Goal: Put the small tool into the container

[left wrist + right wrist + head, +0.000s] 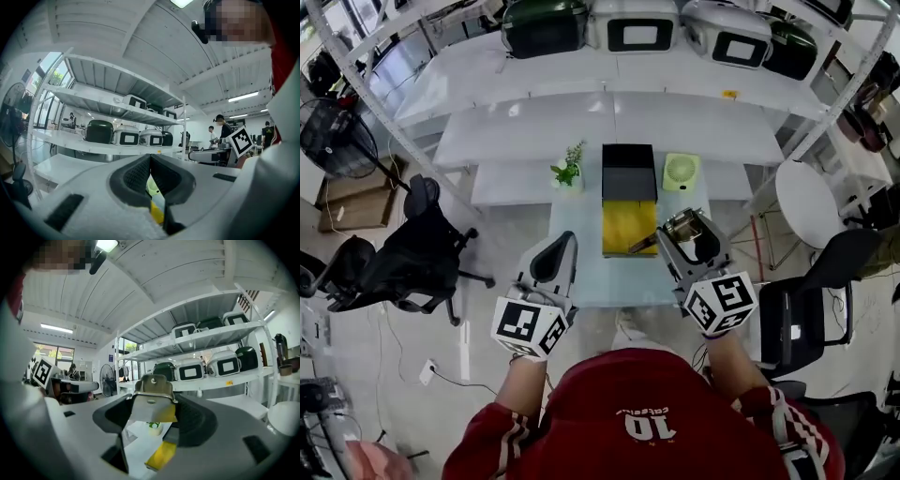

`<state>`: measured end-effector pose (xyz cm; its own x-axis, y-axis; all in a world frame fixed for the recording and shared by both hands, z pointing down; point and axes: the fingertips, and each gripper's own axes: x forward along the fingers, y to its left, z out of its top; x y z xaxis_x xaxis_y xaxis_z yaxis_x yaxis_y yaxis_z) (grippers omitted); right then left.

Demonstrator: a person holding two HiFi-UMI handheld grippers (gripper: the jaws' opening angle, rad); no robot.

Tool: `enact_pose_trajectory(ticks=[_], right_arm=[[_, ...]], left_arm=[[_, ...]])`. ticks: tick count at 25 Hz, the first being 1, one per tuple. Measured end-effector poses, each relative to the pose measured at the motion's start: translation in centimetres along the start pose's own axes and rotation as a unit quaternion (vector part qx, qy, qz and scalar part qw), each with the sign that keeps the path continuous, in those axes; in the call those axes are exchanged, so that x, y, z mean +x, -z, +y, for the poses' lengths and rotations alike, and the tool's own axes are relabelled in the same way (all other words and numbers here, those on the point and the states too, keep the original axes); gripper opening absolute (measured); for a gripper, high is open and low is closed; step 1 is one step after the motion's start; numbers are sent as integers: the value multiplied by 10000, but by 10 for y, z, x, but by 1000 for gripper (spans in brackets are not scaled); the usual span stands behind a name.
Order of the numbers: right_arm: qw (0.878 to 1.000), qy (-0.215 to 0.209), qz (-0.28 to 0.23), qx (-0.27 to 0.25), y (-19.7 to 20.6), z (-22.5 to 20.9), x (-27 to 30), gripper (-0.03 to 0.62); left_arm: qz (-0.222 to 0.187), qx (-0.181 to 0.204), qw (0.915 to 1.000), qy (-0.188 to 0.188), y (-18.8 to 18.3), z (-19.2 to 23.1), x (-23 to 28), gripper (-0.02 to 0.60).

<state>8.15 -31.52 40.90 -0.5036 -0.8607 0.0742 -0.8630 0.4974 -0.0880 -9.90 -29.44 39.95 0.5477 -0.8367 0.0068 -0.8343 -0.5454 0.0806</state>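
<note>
A: Head view, where's the tool?
B: The tool (686, 228), small and metal, is pinched in the right gripper (680, 242). It's held above the table (581, 281), dark end poking toward the yellow box (628, 223). Not in yet. Prob. raised to clear the rim.
A: Other hand?
B: The left gripper (567, 246) sits off to the box's left, touching nothing. One-hand job imo.
A: Left gripper view?
B: Jaws pressed together at the tip, nothing btwn. Only the box and a green fan (151, 186) show thru the lower gap.
A: Right gripper view?
B: Jaws clamped on the tool (151, 390) at its flat blade, yellow box (161, 456) below & ahead. That grip leaves the rest free to drop in. Next, I'd guess: lower, then release.
</note>
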Motion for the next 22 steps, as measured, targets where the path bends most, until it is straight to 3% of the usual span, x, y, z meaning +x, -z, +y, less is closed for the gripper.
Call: enact_pose_trajectory(ticks=[22], right_arm=[[9948,-553,856,67,119,-50,84,287]], left_arm=[[529,-543,9971,-118,89,19,80,-2]])
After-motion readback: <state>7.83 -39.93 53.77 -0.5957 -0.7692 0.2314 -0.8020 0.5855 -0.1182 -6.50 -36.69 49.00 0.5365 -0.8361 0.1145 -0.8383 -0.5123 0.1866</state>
